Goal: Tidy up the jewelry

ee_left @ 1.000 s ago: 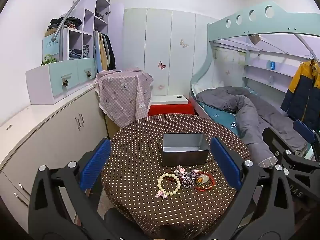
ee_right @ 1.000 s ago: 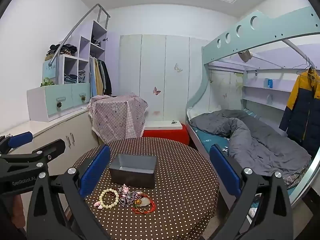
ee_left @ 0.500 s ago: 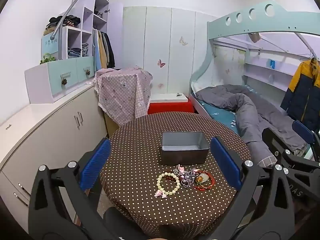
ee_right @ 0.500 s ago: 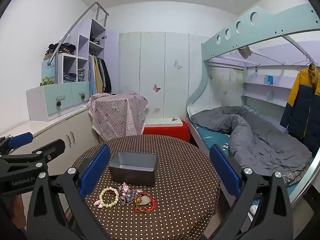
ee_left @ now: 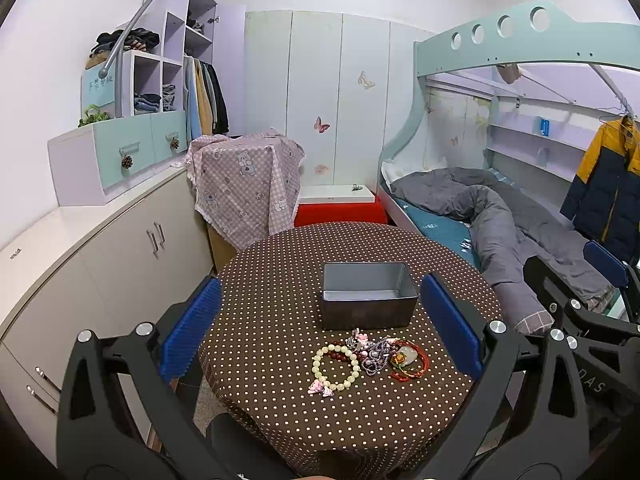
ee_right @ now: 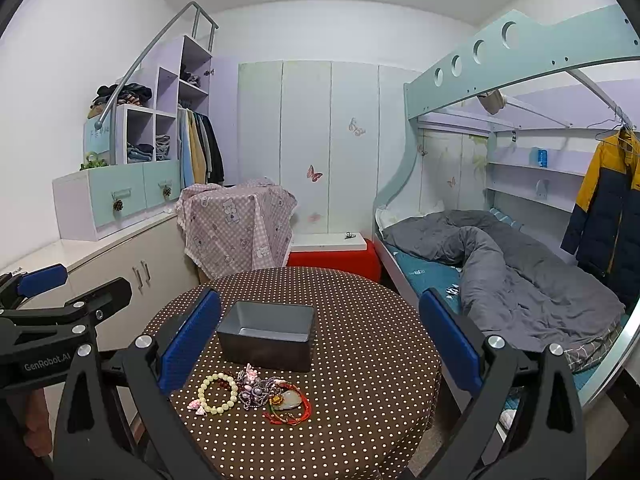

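Observation:
A small pile of jewelry lies on the round dotted table (ee_left: 280, 320): a cream bead bracelet (ee_left: 335, 367), a dark red bead bracelet, purple beads (ee_left: 374, 354) and a red cord bracelet with a pale pendant (ee_left: 410, 360). An empty grey metal box (ee_left: 367, 294) stands just behind the pile. In the right wrist view the box (ee_right: 267, 334), cream bracelet (ee_right: 218, 392) and red cord bracelet (ee_right: 289, 403) show lower left. My left gripper (ee_left: 320, 328) is open and empty above the table's near side. My right gripper (ee_right: 320, 344) is open and empty, to the right of the pile.
White cabinets (ee_left: 100, 248) run along the left wall. A cloth-covered stand (ee_left: 246, 184) and a red box (ee_left: 340, 212) sit behind the table. A bunk bed with a grey duvet (ee_left: 500, 216) lies to the right. The table edge is near me.
Both grippers have tilted or moved slightly, so the table and jewelry sit a little higher in both views. Nothing on the table has moved.

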A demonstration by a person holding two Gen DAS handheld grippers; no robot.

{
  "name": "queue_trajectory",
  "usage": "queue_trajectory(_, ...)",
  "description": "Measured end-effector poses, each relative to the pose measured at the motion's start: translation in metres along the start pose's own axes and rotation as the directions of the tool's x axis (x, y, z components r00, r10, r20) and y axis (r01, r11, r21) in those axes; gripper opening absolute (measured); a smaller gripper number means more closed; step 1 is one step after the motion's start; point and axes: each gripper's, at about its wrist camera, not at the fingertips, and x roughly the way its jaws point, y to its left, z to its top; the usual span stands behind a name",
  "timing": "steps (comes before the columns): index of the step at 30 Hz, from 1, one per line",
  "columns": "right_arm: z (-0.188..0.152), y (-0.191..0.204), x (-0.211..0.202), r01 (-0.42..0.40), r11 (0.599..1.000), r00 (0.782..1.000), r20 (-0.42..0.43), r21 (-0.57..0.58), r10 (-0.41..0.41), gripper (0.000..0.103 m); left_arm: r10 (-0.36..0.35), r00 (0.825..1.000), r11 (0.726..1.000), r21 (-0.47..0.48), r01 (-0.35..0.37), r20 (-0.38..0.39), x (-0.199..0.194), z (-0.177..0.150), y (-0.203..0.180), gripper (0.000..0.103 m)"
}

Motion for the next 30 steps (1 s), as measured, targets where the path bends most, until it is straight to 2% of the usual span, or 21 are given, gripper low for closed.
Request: queue_trajectory(30,-0.0027,-0.0003,0.0018,-0.018,1.0,1.0,-0.005,-0.009,0.018,0.095,0.003,1.0,1.0,-0.001,-0.003,-0.007,0.0063,-0.0068,0.0016,0.097)
